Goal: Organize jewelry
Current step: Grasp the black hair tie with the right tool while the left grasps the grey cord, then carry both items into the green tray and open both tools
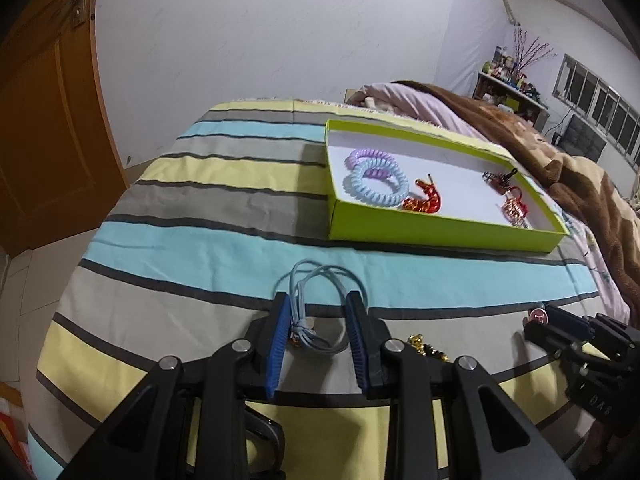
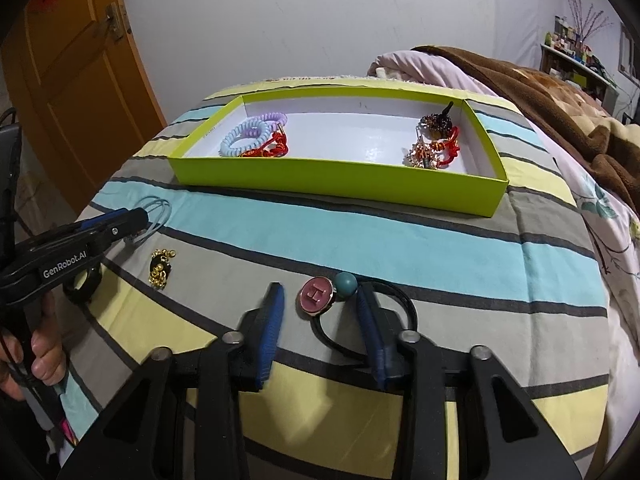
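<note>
Striped cloth (image 2: 360, 240) in blue, grey and pale yellow covers the surface we work over, and a lime-green tray (image 2: 340, 178) with a white floor sits on it towards the far side. Inside the tray we see two coiled hair ties, one lilac and one pale blue (image 1: 376, 182), touching a red beaded piece (image 1: 424, 200) at one end, and a tangle of dark and red-gold ornaments (image 2: 434, 142) at the other end. A brown blanket (image 1: 560, 152) lies heaped beyond the tray, and an orange wooden door (image 1: 44, 120) stands off to the side. Between the two tools, a small gold-and-black trinket (image 2: 162, 268) rests on the cloth, clear of both. Our left gripper (image 1: 316, 312) has its blue pads spread on either side of a thin light-blue elastic cord (image 1: 320, 284), which loops out ahead of the fingertips; we cannot tell whether the pads press it. Our right gripper (image 2: 320, 300) stands open around a black hair band with a pink button (image 2: 317, 295) marked H and a teal bead (image 2: 345, 283); the bead lies just beside one pad.
</note>
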A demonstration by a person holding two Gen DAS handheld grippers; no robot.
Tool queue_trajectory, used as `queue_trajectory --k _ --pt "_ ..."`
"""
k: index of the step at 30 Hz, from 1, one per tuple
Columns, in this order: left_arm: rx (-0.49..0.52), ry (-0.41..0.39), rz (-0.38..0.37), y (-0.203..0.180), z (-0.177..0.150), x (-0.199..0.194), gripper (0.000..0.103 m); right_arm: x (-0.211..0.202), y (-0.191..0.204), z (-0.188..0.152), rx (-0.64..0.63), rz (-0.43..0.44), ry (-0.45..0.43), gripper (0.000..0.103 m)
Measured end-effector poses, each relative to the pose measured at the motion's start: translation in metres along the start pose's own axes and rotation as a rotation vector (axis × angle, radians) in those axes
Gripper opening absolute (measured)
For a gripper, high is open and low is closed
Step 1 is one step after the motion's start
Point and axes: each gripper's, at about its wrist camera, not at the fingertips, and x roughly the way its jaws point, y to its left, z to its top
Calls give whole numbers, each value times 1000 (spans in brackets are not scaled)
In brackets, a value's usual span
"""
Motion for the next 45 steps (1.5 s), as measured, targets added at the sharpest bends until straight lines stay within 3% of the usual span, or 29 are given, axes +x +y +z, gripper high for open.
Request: queue_trajectory --k 4,9,31,45 --pt "2 4 -8 0 1 1 9 0 -1 -1 1 0 2 12" --pt "27 -22 -20 -4 -1 -5 8 -4 1 -2 -6 9 -11 5" --pt "77 -149 -110 -25 6 -63 8 -61 4 1 -28 36 -145 4" --pt "147 -197 -141 -57 37 -67 8 -69 -7 25 -60 32 -185 4"
